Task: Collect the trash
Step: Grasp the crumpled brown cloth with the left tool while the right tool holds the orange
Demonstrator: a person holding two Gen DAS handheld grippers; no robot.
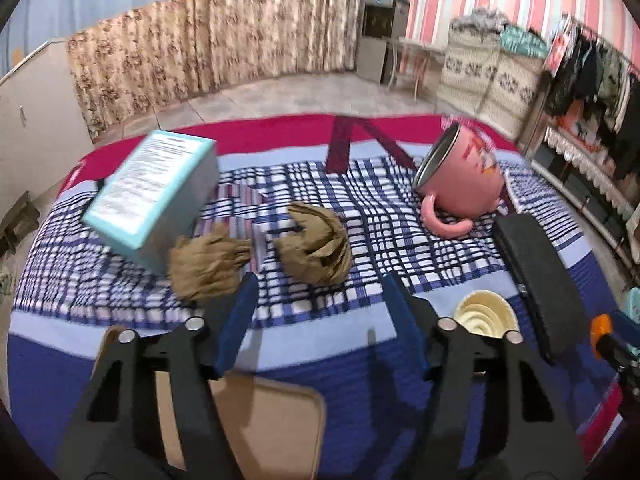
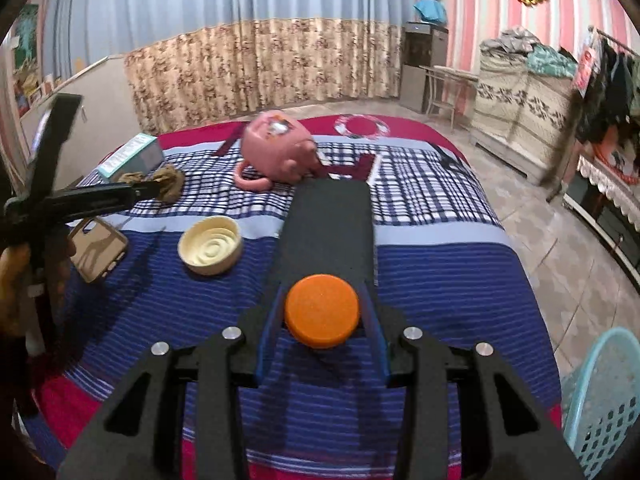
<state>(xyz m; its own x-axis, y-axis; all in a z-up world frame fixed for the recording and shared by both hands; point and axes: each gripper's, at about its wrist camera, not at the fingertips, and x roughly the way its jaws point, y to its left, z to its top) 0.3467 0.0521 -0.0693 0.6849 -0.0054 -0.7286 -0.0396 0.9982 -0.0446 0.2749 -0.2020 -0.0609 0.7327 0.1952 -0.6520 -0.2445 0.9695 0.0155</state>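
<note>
1. In the left wrist view, the left gripper is seen with its blue-padded jaws spread and nothing between them, above the blue-and-white checked cloth.
2. Two crumpled brown paper wads are seen just ahead of the fingertips: one by the left finger, the other ahead, between the fingers.
3. A pale blue printed box is seen ahead to the left, a tipped pink mug ahead to the right.
4. In the right wrist view, the right gripper is seen pinching a round orange plastic cap.
5. A cream ribbed lid is seen ahead to the left, and a turquoise perforated plastic basket low to the right.
</note>
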